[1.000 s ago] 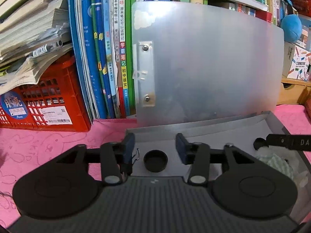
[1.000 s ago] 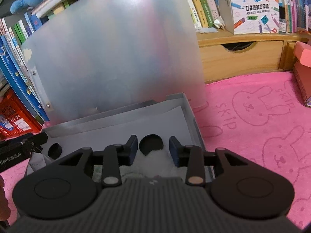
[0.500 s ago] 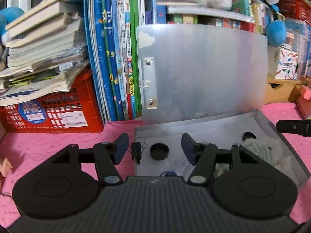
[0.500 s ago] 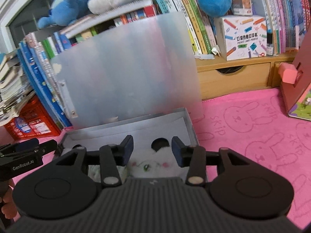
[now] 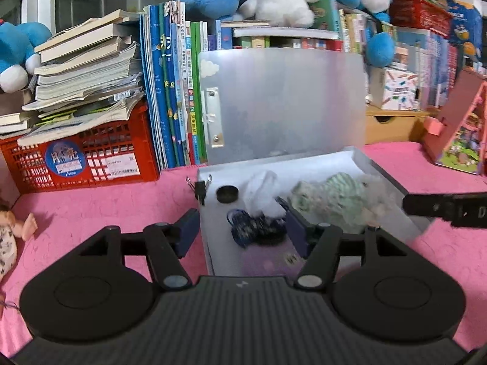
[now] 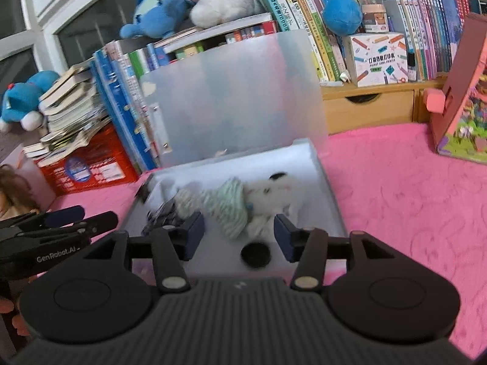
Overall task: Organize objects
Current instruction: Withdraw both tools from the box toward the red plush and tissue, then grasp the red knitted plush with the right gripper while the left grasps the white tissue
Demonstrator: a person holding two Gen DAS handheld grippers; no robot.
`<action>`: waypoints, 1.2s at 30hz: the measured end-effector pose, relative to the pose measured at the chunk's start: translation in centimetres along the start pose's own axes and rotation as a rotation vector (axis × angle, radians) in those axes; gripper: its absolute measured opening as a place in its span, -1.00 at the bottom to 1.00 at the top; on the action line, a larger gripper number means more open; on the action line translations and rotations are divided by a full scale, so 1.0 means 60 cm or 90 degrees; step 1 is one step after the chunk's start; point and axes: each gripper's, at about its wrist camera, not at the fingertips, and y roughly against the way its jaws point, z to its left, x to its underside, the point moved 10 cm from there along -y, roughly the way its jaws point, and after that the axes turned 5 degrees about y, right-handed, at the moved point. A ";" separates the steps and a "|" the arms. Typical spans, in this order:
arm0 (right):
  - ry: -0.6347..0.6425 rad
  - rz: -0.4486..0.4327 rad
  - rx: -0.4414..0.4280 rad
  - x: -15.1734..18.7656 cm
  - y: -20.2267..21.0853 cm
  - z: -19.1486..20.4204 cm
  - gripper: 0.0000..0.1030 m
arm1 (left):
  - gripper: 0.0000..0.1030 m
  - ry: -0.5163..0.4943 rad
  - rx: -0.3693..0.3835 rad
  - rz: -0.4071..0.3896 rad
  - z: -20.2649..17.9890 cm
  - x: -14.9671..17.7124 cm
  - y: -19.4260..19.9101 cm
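Left wrist — box (image 5: 359,159) w/ plush toy (image 5: 338,196)

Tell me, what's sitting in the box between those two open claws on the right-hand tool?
In the right wrist view, a small black cap lies on the box floor between the right gripper fingers, with the white plush toy just beyond.

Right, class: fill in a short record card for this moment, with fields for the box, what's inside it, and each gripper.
box: grey storage box, lid open and standing upright against the books
contents: white plush toy in a green striped knit, dark blue tangled item, black round cap
box edge: binder clip on the left wall
surface: pink cloth
left gripper: open, holding nothing, above the box's left side
right gripper: open, holding nothing, above the box's near end
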 end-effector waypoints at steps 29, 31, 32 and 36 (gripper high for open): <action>0.101 -0.014 -0.018 0.191 0.108 0.066 0.74 | 0.40 0.003 0.019 -0.017 -0.002 0.192 0.164; 0.103 -0.012 -0.015 0.200 0.109 0.064 0.81 | 0.42 0.000 0.016 -0.014 -0.002 0.202 0.164; 0.105 -0.013 -0.013 0.204 0.110 0.064 0.82 | 0.43 -0.001 0.012 -0.014 -0.001 0.208 0.165; 0.117 -0.021 -0.011 0.217 0.116 0.071 0.97 | 0.48 -0.006 0.004 -0.008 0.001 0.225 0.167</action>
